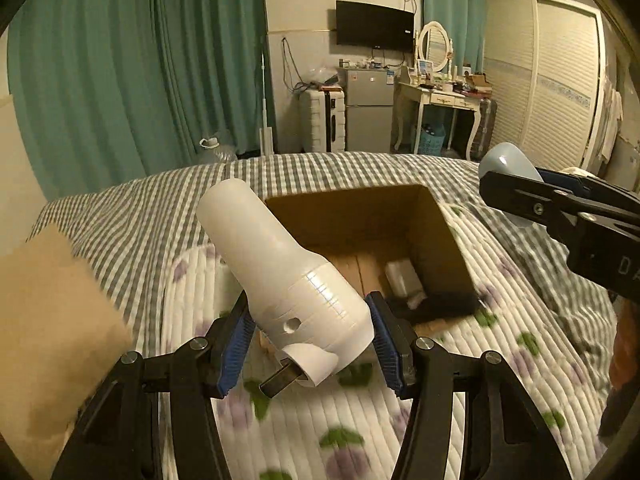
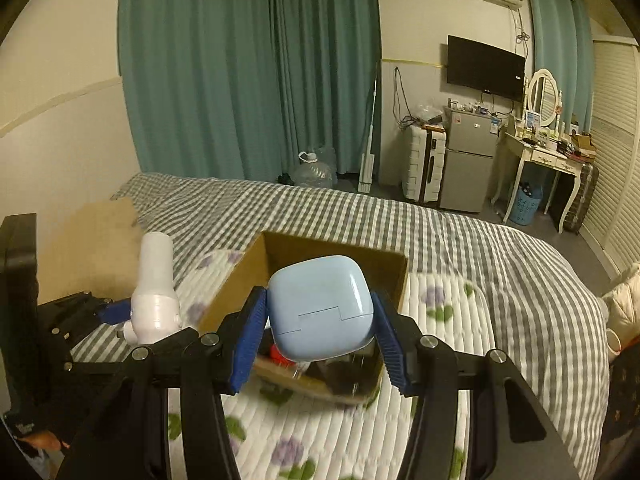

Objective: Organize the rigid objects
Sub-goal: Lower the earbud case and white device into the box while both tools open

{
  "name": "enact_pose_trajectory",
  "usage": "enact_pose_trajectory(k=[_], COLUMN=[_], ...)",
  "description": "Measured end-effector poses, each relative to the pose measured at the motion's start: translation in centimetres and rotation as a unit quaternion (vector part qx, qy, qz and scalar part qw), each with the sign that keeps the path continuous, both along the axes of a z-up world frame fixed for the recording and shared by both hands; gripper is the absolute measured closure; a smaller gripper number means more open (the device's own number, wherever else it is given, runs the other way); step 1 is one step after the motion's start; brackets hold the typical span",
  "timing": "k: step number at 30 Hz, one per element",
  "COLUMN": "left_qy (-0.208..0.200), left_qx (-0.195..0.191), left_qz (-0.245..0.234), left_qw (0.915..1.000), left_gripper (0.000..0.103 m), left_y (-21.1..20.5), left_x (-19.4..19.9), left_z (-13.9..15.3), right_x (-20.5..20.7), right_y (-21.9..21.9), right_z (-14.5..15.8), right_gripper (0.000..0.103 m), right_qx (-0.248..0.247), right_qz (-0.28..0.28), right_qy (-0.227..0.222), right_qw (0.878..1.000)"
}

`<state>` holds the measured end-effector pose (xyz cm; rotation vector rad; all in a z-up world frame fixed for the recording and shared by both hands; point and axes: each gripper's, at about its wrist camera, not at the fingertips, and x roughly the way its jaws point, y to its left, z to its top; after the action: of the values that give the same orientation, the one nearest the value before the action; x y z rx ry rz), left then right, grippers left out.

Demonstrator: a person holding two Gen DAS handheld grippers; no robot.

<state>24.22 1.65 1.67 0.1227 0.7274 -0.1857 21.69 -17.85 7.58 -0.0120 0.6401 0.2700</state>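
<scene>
My left gripper (image 1: 310,344) is shut on a white plastic nozzle-shaped device (image 1: 280,268), held tilted above the bed just in front of an open cardboard box (image 1: 360,216). It also shows in the right wrist view (image 2: 154,292). My right gripper (image 2: 320,332) is shut on a light blue rounded case (image 2: 320,306), held over the near edge of the box (image 2: 336,250). In the left wrist view the right gripper (image 1: 532,200) and the blue case (image 1: 506,162) are at the right, above the box's right side. The box holds a white item (image 1: 402,276) and dark items.
The box sits on a floral quilted pad (image 1: 320,420) over a grey checked bedspread (image 2: 460,232). A tan cardboard flap (image 1: 44,320) lies at the left. Beyond the bed are teal curtains, a water jug (image 2: 314,170), a white suitcase, a small fridge and a dressing table.
</scene>
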Motion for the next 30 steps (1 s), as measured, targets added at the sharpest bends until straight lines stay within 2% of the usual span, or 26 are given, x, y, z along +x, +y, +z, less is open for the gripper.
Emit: enact_pose_trajectory(k=[5,11,15,18,23,27,28,29,30], left_qy=[0.000,0.021,0.044,0.052,0.065,0.068,0.070,0.074,0.075], left_qx=[0.002,0.006,0.018,0.034,0.040,0.032,0.029,0.021,0.019], left_qz=[0.000,-0.003,-0.021,-0.045,-0.051,-0.044,-0.039,-0.036,-0.034], left_qw=[1.0000,0.9997,0.9986,0.9970,0.9958,0.9962,0.9963,0.9963,0.9964], left_gripper=[0.046,0.046,0.046,0.046,0.046,0.044,0.043,0.033,0.015], left_y=[-0.8,-2.0,-3.0,-4.1,-4.8,-4.6,-4.4,-4.1,-4.0], left_x=[5.8,11.4,12.7,12.9,13.0,13.1,13.1,13.1,13.0], left_z=[-1.3,-4.5,-6.7,-8.0,-9.3,-9.2,-9.1,-8.9,-8.7], right_x=[6.6,12.0,14.1,15.6,16.6,16.5,16.6,16.5,16.3], right_y=[0.1,0.1,-0.4,-0.6,-1.2,-0.9,-0.9,-0.9,-1.0], right_z=[-1.4,-4.5,-6.8,-8.3,-9.9,-10.0,-10.0,-9.8,-9.5], right_gripper=[0.051,0.051,0.051,0.051,0.051,0.049,0.036,0.020,0.017], right_qx=[-0.012,-0.016,-0.026,-0.055,-0.032,-0.017,-0.010,-0.005,-0.006], right_qz=[-0.013,-0.017,-0.025,-0.036,-0.031,-0.018,-0.016,-0.021,-0.032], right_qy=[0.014,0.053,0.082,0.099,0.118,0.103,0.102,0.099,0.095], right_qw=[1.000,0.998,0.996,0.993,0.992,0.994,0.995,0.995,0.995])
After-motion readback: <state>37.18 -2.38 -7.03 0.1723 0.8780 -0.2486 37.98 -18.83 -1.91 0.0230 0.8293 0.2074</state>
